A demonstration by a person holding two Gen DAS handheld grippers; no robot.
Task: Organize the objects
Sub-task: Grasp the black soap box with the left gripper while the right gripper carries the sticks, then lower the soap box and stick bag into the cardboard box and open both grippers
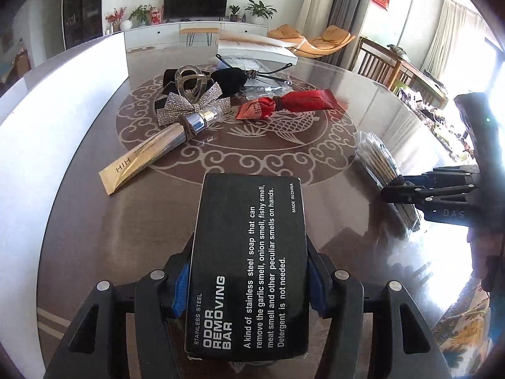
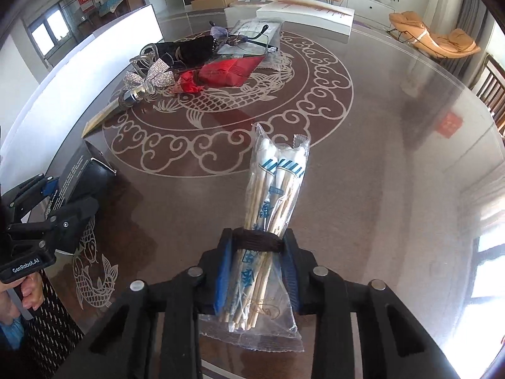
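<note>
My left gripper [image 1: 249,287] is shut on a black box [image 1: 249,259] printed "Odor Removing Bar", held over the near side of the round table. It also shows in the right wrist view [image 2: 71,177]. My right gripper [image 2: 257,265] is shut on a clear bag of wooden chopsticks [image 2: 274,195] bound with a dark band. That bag shows in the left wrist view [image 1: 375,158] at the right, with the right gripper [image 1: 397,191] on it.
On the brown patterned table [image 2: 378,145] lie a gold tube [image 1: 154,148], a rhinestone bow [image 1: 192,104], a clear hair claw [image 1: 189,82], a black velvet pouch [image 1: 227,79], red packets [image 1: 290,102], glasses on a plastic bag [image 1: 252,63] and a white box [image 1: 258,49]. A white panel [image 1: 47,120] stands at left.
</note>
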